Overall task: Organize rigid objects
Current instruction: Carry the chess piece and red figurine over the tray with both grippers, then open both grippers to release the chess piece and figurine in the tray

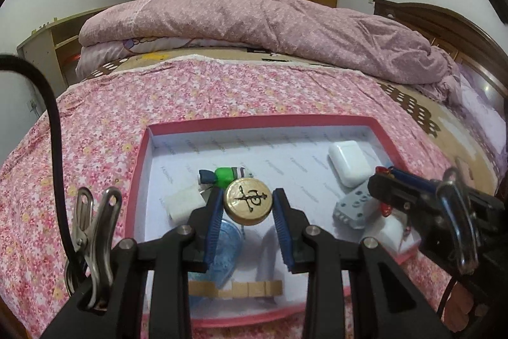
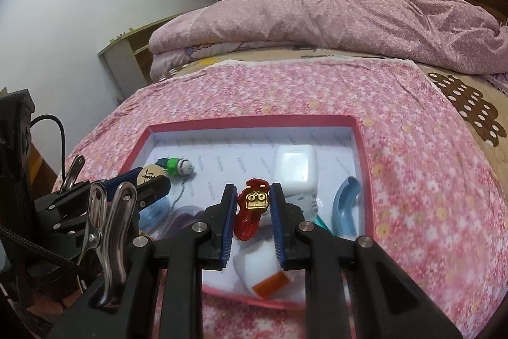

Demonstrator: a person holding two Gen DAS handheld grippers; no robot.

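A shallow red-rimmed box with a white floor lies on the flowered bedspread. My left gripper is shut on a round gold token with a black symbol, held above the box's middle; the token also shows in the right wrist view. My right gripper is shut on a small red toy piece with a gold face, above the box's near right part; the right gripper also shows in the left wrist view.
Inside the box lie a white earbud case, a green and white toy, a grey studded brick, a white block, a wooden strip and a blue curved piece. A folded pink quilt lies behind.
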